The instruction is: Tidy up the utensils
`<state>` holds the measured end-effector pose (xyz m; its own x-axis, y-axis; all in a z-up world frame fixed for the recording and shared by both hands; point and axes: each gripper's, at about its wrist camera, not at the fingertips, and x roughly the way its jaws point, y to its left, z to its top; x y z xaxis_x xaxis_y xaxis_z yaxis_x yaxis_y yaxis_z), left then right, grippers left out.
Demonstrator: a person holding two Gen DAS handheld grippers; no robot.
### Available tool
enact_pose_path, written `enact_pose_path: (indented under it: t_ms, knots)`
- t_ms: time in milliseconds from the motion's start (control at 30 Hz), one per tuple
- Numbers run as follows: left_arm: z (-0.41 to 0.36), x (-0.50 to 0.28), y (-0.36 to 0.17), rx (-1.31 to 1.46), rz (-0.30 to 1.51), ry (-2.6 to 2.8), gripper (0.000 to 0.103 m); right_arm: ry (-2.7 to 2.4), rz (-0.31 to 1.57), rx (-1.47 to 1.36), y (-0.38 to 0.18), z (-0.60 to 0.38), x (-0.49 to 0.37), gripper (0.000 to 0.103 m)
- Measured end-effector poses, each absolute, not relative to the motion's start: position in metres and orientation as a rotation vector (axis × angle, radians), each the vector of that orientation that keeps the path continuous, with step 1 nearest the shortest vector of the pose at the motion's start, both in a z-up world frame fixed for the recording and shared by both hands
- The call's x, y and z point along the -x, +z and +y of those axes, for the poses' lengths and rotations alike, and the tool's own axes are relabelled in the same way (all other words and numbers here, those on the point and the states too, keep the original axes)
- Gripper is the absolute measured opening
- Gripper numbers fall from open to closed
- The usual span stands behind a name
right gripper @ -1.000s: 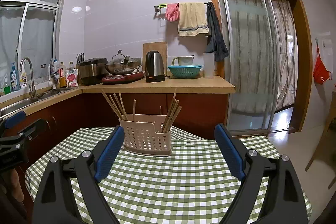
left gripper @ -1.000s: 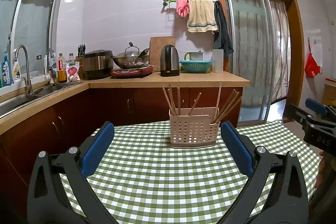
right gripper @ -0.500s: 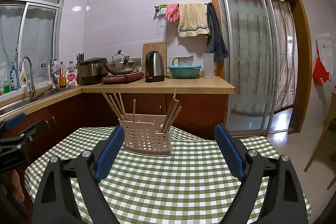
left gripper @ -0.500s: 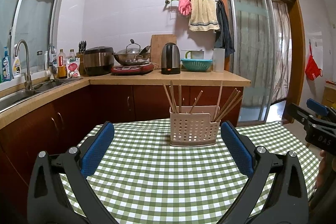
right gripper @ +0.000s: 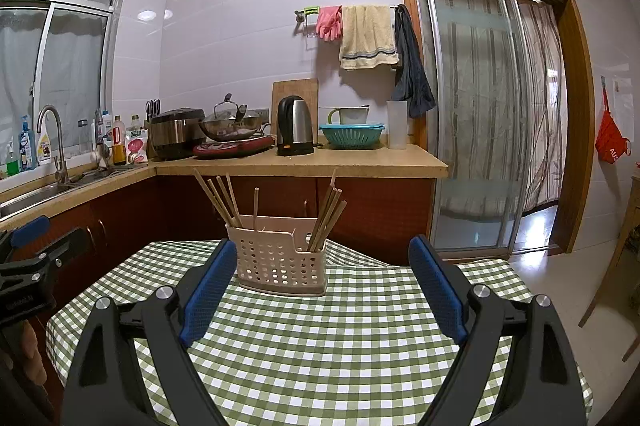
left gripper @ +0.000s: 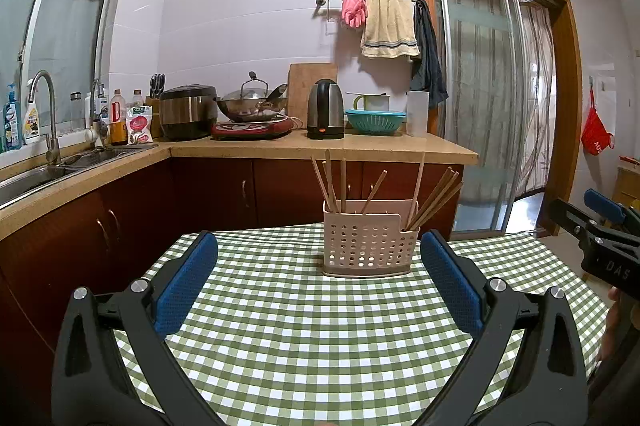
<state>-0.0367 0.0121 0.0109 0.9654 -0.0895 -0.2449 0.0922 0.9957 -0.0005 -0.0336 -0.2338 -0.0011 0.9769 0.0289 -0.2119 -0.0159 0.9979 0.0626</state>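
left wrist: low over table (left gripper: 304, 338), faces counter | right wrist: likewise, seemingly further right | shared: chopstick basket (left gripper: 369, 244)

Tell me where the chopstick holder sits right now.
The chopstick holder stands upright on the checked tablecloth near the table's far edge, in front of the brown cabinets. In both wrist views it lies beyond the open claws, untouched.

White letters "DAS" stand on the right gripper (left gripper: 600, 226) at 3 o'clock; the red bag (left gripper: 596, 134) shows "AU".
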Motion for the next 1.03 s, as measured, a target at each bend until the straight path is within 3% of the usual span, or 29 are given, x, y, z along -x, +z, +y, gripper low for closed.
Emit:
enact_pose_path:
  t_ms: [600, 1033]
  knots:
    - [0.011, 0.038, 0.011, 0.012, 0.225, -0.076, 0.099, 0.023, 0.224, -0.062, -0.005, -0.234, 0.033, 0.085]
    - [0.025, -0.004, -0.013, 0.031, 0.352, -0.085, 0.099, 0.0, 0.269, -0.074, -0.022, -0.245, 0.014, 0.085]
